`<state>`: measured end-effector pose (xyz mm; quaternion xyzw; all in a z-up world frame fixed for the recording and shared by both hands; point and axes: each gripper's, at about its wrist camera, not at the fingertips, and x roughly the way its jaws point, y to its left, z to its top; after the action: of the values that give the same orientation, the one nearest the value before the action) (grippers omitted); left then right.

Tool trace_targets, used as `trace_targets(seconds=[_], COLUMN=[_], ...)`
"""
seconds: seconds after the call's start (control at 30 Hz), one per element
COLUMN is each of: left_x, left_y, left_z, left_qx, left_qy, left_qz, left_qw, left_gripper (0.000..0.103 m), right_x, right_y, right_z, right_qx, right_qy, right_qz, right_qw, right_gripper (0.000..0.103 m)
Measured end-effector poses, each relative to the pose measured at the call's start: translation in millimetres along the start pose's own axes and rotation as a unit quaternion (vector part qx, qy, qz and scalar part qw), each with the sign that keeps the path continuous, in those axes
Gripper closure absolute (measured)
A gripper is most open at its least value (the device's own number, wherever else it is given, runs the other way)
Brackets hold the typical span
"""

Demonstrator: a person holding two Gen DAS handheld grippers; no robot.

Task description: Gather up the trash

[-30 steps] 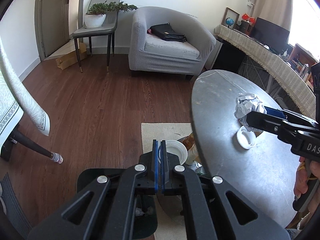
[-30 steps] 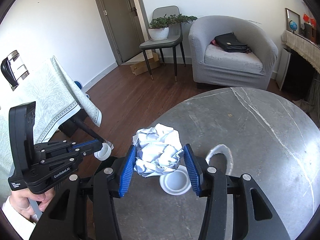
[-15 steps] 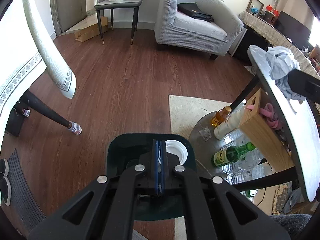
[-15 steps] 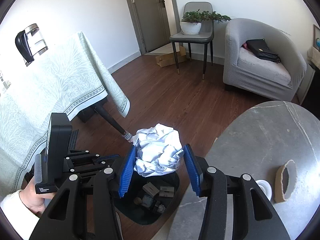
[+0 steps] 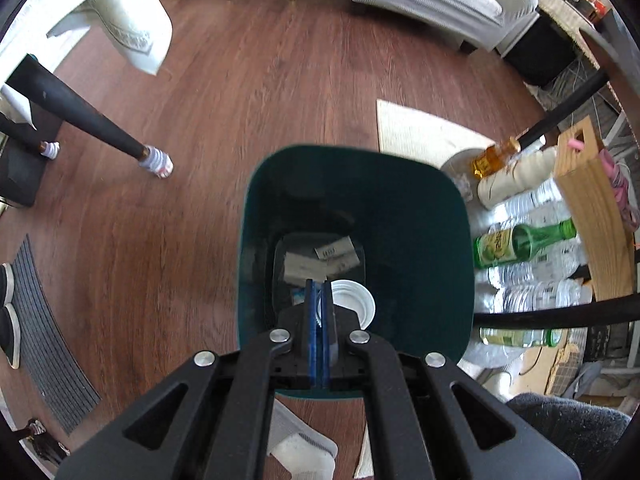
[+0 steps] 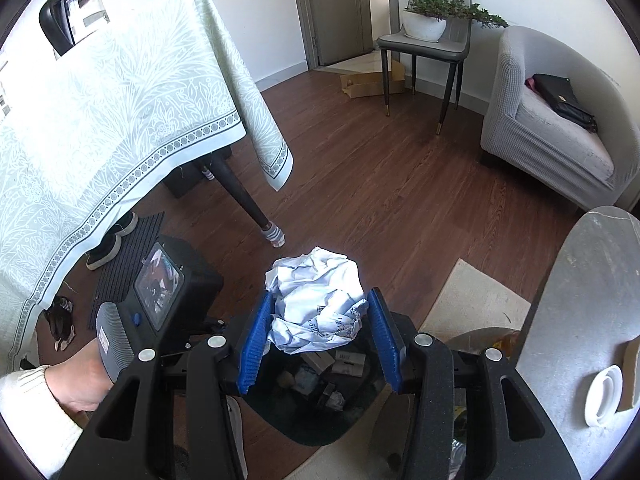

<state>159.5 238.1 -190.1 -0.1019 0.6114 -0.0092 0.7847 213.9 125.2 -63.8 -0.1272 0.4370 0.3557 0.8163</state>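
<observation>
1. Left gripper [image 5: 319, 308]: blue pads pressed together on the rim of a small white cup [image 5: 352, 307], which sticks out just right of the tips.
2. Dark green bin [image 5: 420, 216]: directly below the left gripper; paper scraps lie at its bottom.
3. Right gripper [image 6: 320, 330]: blue pads clamped on a crumpled paper ball [image 6: 318, 304], above the bin [image 6: 312, 428].
4. White ring [image 6: 604, 394]: on the grey table [image 6: 580, 280], right of the right gripper.
</observation>
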Motion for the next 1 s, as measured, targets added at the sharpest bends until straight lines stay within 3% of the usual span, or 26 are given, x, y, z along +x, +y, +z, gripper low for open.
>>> trace_targets(seconds=[0.23, 0.3, 0.4, 0.5, 0.77, 1.0], left_x=[35.5, 42.2, 46.7, 41.0, 7.0, -36.6], left_y=[-3.7, -1.9, 1.3, 10.6, 39.3, 42.4], left_z=[-15.6, -20.1, -24.9, -25.6, -19.3, -2.0], left_qx=[-0.001, -0.003, -0.002, -0.011, -0.036, -0.049], left_qy=[0.052, 0.066, 0.073, 0.062, 0.013, -0.053], left_qz=[-0.018, -0.023, -0.016, 0.001, 0.043, 0.044], left_qw=[0.9985, 0.9975, 0.9972, 0.9980, 0.9983, 0.9964], left_gripper=[0.099, 0.077, 0.074, 0.074, 0.059, 0.049], right_x=[18.9, 27.7, 40.0, 55.1, 90.2, 108.1], right_y=[2.3, 6.7, 13.2, 19.7, 20.4, 15.7], right_z=[-2.5, -2.9, -6.1, -11.2, -32.2, -47.1], right_qx=[0.003, 0.000, -0.008, -0.018, -0.013, -0.003], right_qy=[0.023, 0.033, 0.049, 0.068, 0.112, 0.137], right_qz=[-0.008, -0.007, -0.007, -0.019, -0.020, -0.018], right_qw=[1.000, 0.999, 0.999, 0.997, 0.993, 0.990], right_gripper=[0.054, 0.054, 0.054, 0.054, 0.054, 0.054])
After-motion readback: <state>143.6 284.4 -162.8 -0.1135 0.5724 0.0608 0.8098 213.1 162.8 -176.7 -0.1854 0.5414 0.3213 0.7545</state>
